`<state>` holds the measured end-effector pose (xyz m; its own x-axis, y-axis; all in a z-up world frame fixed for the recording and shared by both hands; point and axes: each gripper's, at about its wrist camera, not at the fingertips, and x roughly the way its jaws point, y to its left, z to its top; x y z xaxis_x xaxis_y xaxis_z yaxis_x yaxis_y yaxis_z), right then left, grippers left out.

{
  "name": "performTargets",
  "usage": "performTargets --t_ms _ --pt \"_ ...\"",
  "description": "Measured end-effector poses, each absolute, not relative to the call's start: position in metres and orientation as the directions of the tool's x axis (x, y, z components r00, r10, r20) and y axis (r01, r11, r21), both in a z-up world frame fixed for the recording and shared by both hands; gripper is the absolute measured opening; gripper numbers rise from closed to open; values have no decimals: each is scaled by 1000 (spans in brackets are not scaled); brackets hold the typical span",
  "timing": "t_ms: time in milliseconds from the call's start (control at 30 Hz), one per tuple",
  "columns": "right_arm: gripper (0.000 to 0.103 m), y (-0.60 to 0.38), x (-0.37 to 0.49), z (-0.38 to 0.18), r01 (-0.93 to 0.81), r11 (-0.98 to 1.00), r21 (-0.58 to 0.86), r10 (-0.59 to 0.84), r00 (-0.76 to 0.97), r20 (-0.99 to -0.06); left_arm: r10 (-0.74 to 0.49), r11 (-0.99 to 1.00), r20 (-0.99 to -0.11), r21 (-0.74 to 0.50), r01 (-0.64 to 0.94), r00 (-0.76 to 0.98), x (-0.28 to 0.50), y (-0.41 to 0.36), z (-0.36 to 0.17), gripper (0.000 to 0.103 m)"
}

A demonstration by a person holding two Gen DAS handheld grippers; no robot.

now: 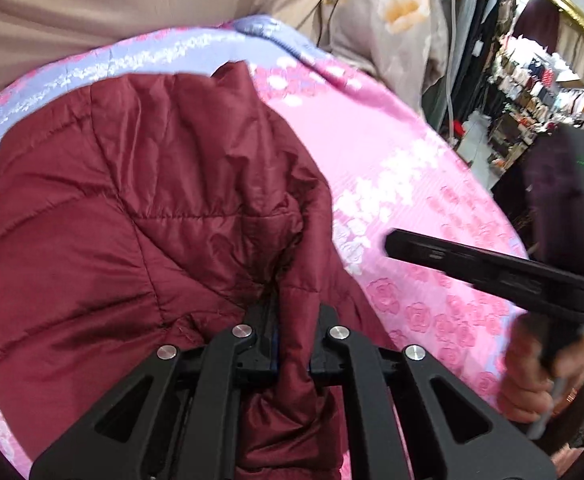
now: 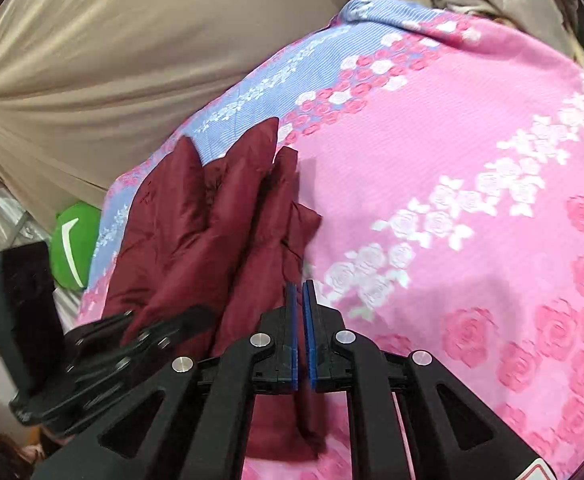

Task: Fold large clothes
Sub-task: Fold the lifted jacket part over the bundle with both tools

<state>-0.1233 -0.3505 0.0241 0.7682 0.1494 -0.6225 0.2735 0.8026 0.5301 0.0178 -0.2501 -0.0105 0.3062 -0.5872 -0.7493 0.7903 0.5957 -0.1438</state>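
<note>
Maroon quilted jacket (image 1: 132,208) is bunched in my left fingers (image 1: 292,320), closed on a fold, so I should carry it flat and far across the pink rose bedspread (image 1: 411,184) while my right fingers (image 2: 300,292), nearly closed on nothing, steady its edge.

The jacket (image 1: 132,208) is being supported on the bedspread (image 1: 391,184). A fold of the jacket is being clamped by the left gripper (image 1: 292,320); the right gripper (image 2: 300,296) is being held just right of the jacket, over the bedspread.
</note>
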Motion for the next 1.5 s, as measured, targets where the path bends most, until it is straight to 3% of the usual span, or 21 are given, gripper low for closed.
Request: performTargets --t_ms 100,267,367,467,533,700,733,767,800,933,1200,1400,1467,1500 --pt "12 -350 -126 26 262 807 530 149 777 -611 -579 598 -750 -125 791 320 19 -254 -19 17" --pt "35 -342 -128 41 254 843 473 87 805 -587 -703 534 -676 -296 792 221 13 -228 24 65" --pt "49 -338 -141 55 201 874 443 83 836 -542 -786 529 -548 -353 772 288 14 -181 71 82" --pt "61 -317 -147 72 86 885 458 163 864 -477 -721 661 -494 -282 695 486 18 -137 96 82" --pt "65 -301 -147 76 24 890 456 213 862 -460 -614 765 -522 -211 608 592 22 -117 93 82" --pt "64 -254 -126 67 -100 901 423 319 812 -489 -487 836 -645 -148 529 589 26 -109 48 80" --pt "52 -249 -123 63 -91 912 401 303 808 -505 -475 839 -659 -140 526 583 25 -112 42 80" --pt "23 -246 -120 58 -76 923 377 280 806 -522 -466 840 -674 -133 526 574 24 -114 36 79" --pt "12 -247 -118 52 -50 929 366 256 800 -542 -454 840 -692 -122 529 561 24 -118 28 78" --pt "5 -274 -135 40 16 896 444 245 815 -524 -386 847 -691 -2 532 612 12 -131 17 78" --pt "3 -297 -127 -45 157 809 566 314 699 -643 -322 829 -739 81 553 592 13 -164 -7 82" --pt "6 -303 -128 -22 170 837 520 286 674 -681 -293 837 -750 99 539 593 18 -168 -15 85" --pt "20 -306 -135 4 171 864 474 221 717 -661 -294 838 -750 97 538 593 19 -168 -15 85" --pt "21 -307 -137 16 172 875 452 190 737 -648 -296 838 -749 95 538 593 19 -168 -15 85"
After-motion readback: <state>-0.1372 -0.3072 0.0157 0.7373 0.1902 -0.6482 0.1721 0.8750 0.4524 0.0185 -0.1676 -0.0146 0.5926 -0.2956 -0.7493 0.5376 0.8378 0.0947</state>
